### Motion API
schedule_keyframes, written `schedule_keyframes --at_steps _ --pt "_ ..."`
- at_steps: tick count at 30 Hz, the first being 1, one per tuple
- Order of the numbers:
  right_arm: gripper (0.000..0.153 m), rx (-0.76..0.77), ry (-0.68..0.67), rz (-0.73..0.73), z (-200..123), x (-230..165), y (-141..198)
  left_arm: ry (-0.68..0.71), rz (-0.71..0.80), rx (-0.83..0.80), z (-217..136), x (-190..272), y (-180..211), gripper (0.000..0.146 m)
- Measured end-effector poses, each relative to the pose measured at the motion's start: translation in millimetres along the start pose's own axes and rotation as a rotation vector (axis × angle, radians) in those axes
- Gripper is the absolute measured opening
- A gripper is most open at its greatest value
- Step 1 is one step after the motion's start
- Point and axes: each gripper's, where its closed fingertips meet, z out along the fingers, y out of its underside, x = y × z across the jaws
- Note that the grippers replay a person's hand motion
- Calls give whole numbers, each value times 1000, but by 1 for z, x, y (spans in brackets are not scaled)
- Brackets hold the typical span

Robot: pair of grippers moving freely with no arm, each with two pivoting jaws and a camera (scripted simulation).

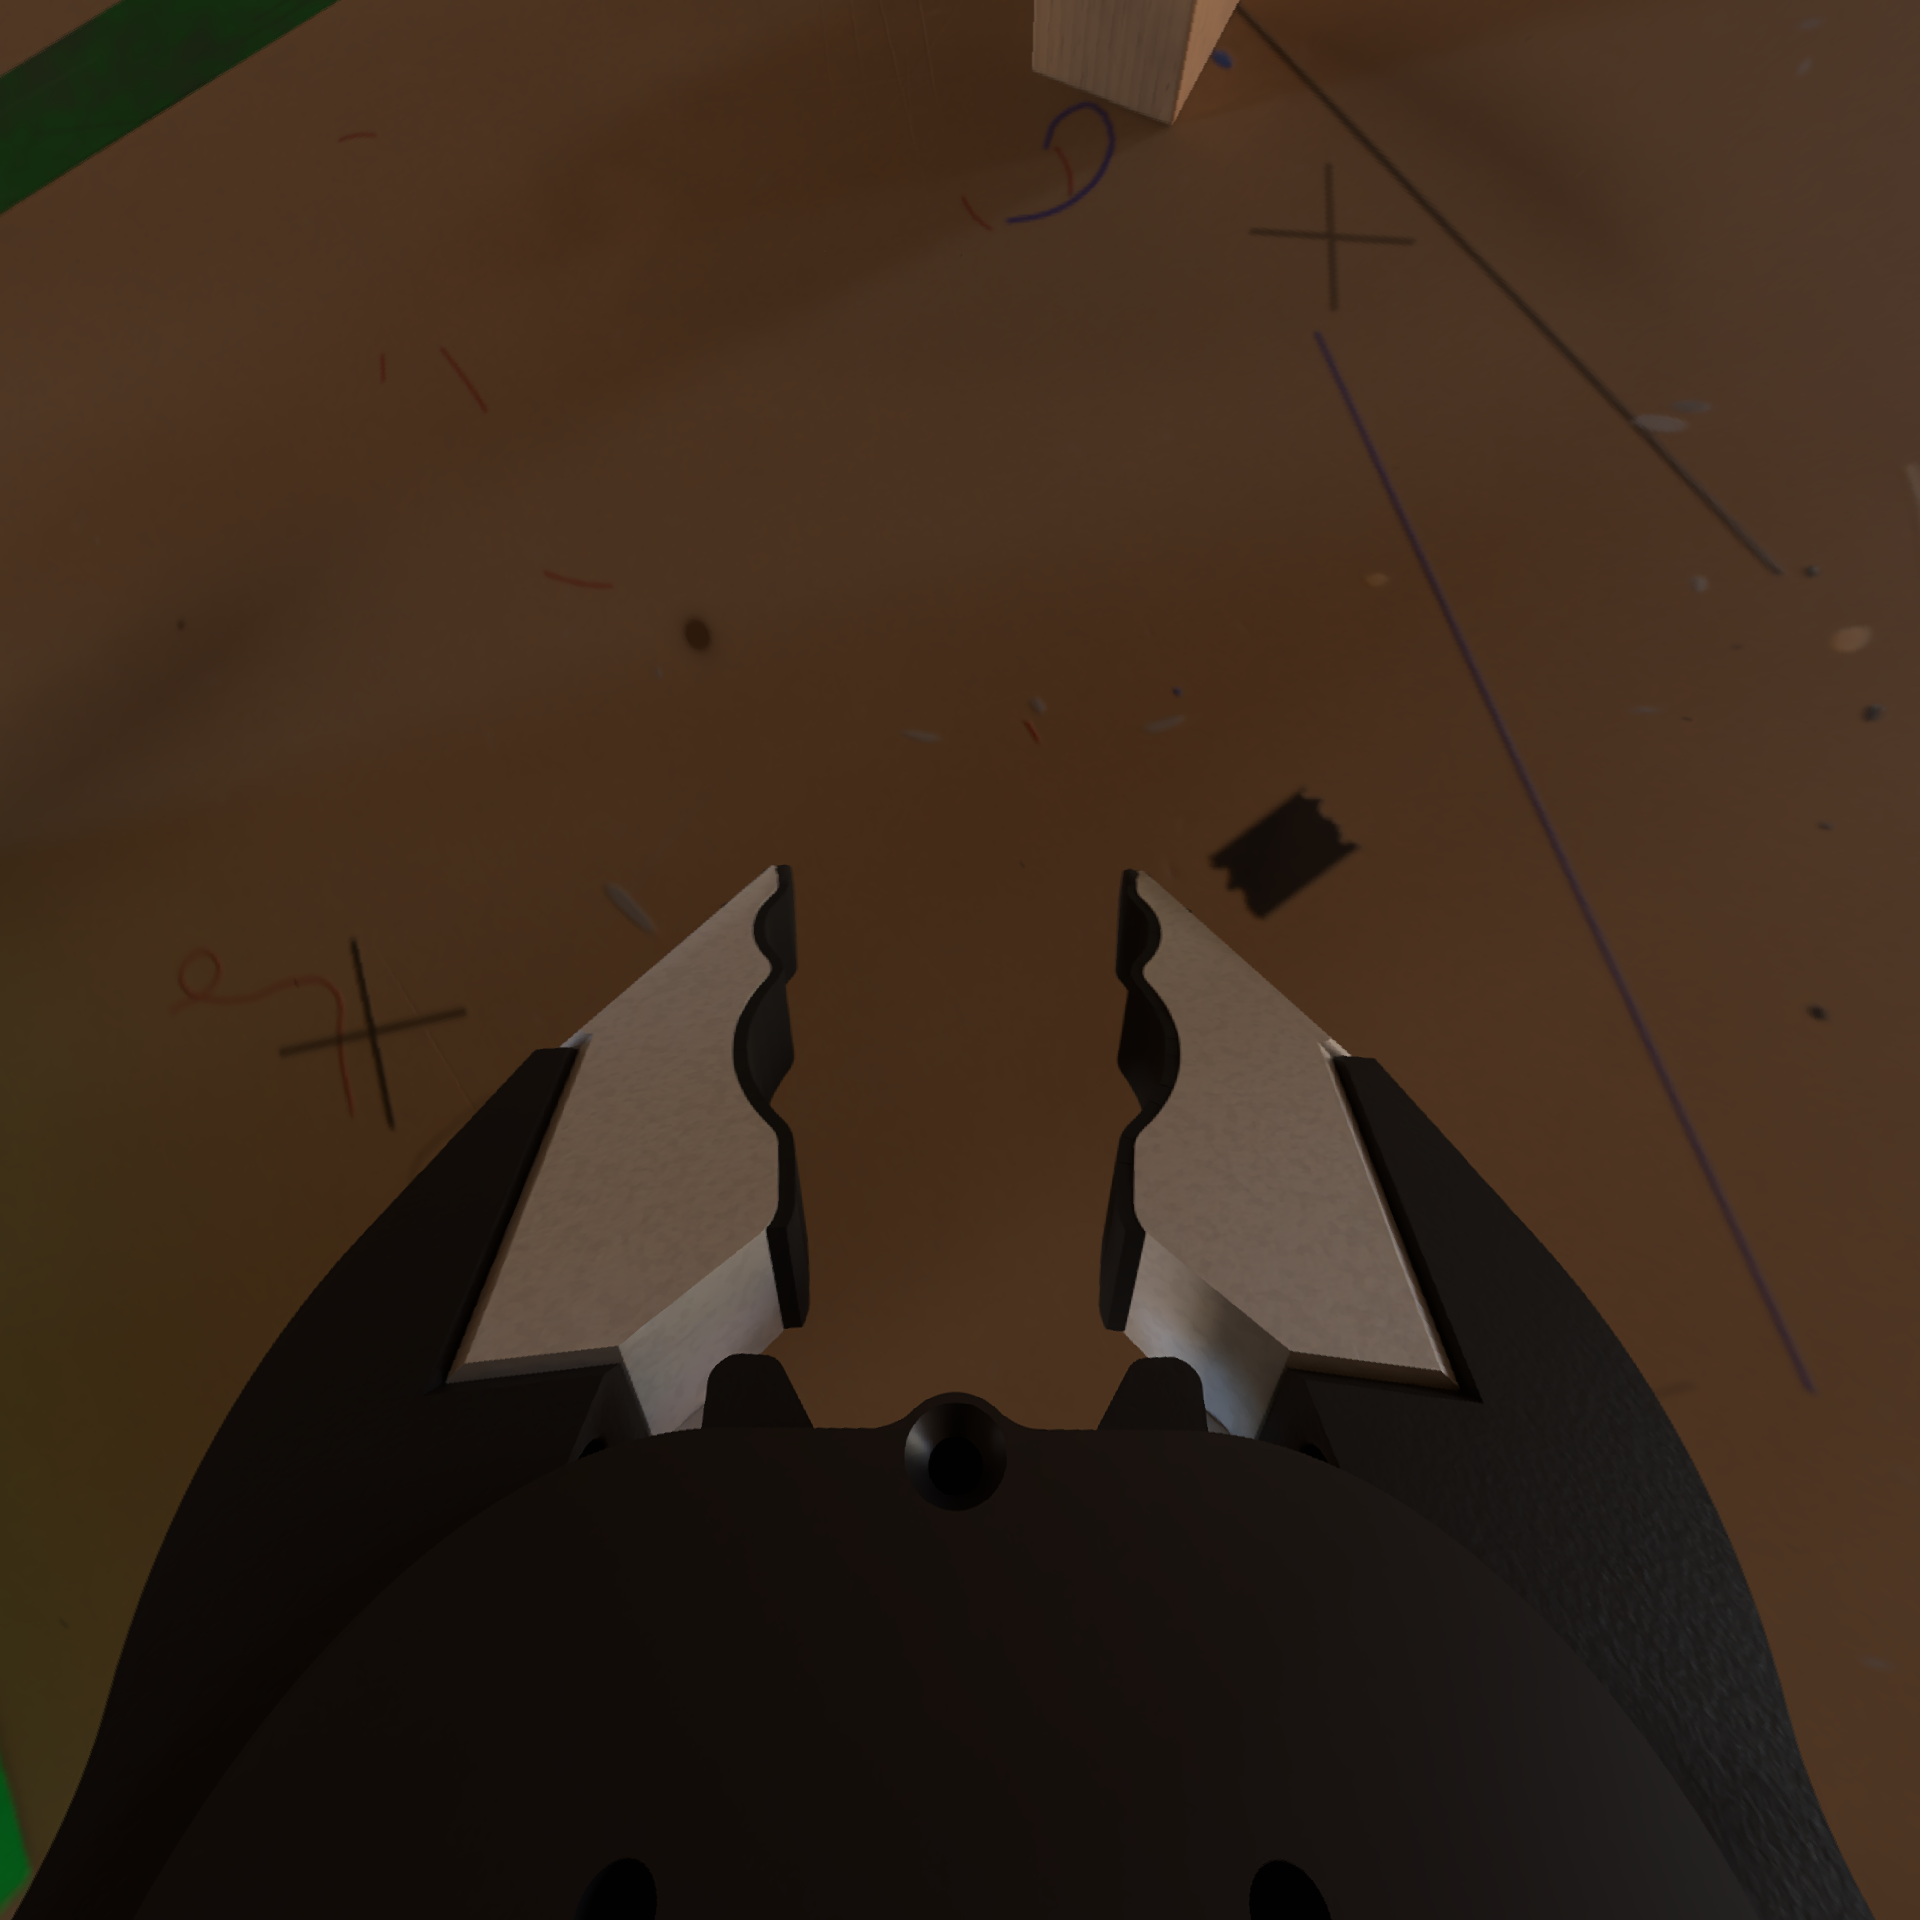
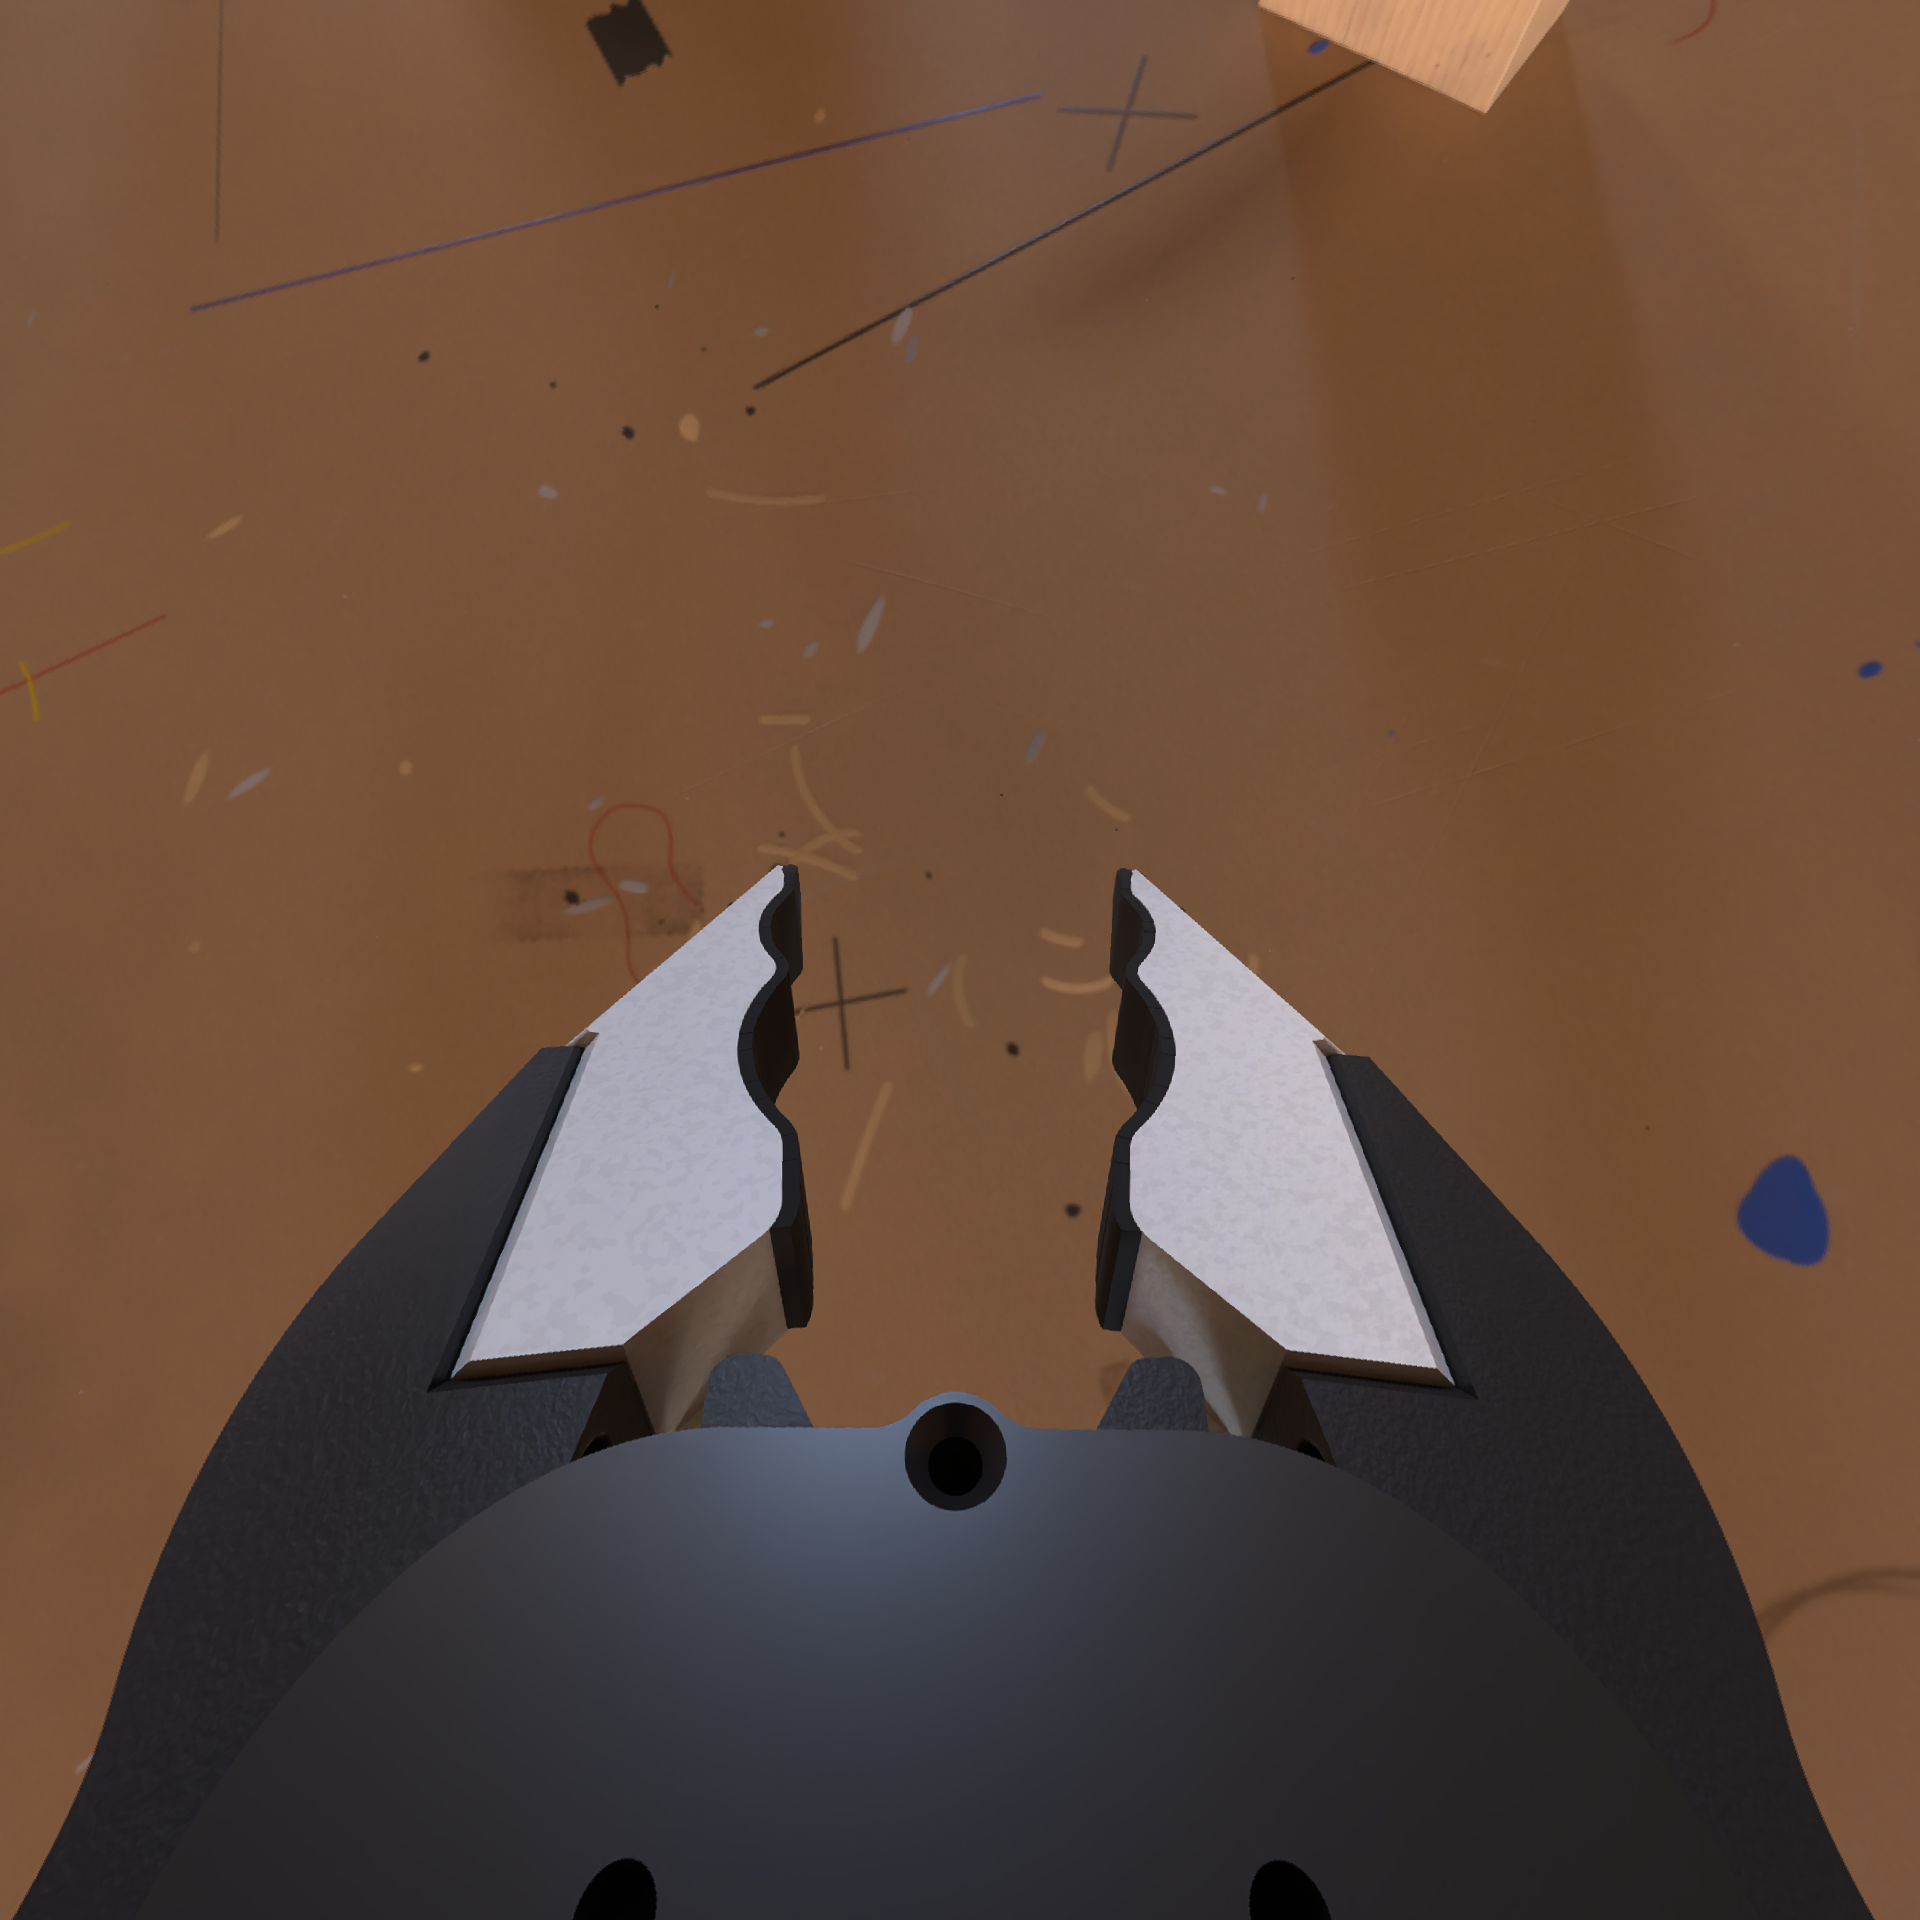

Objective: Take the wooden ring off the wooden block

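Note:
A pale wooden block (image 1: 1127, 52) stands on the brown table at the top edge of the left wrist view, cut off by the frame. It also shows in the right wrist view (image 2: 1423, 42) at the top right, cut off too. The wooden ring is not in view in either frame. My left gripper (image 1: 956, 883) is open and empty, above the table, well short of the block. My right gripper (image 2: 956, 883) is open and empty, above the table, the block far ahead to its right.
The brown table (image 1: 935, 520) is marked with pen lines, crosses and specks. A black tape scrap (image 1: 1283, 852) lies right of the left gripper; it also shows in the right wrist view (image 2: 627, 40). A green strip (image 1: 125, 114) runs at the far left. A blue spot (image 2: 1783, 1210) marks the table at the right.

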Motion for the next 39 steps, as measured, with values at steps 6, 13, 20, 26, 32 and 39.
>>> schedule_keyframes --at_steps 6,13,20,26,32,39 --pt "60 35 35 38 -13 5 6 51 18 -92 35 -11 -7 89" --pt "61 77 71 102 -26 12 19 105 49 -78 29 1 -1 59" --pt "61 111 74 130 -32 21 25 137 56 -26 14 14 -34 87" --pt "61 139 74 138 -32 26 26 163 296 61 64 36 -152 104" --pt "60 179 98 159 -41 27 30 183 404 -54 139 41 -199 104" --pt "59 217 116 201 -51 31 43 257 383 -126 155 51 -194 67"
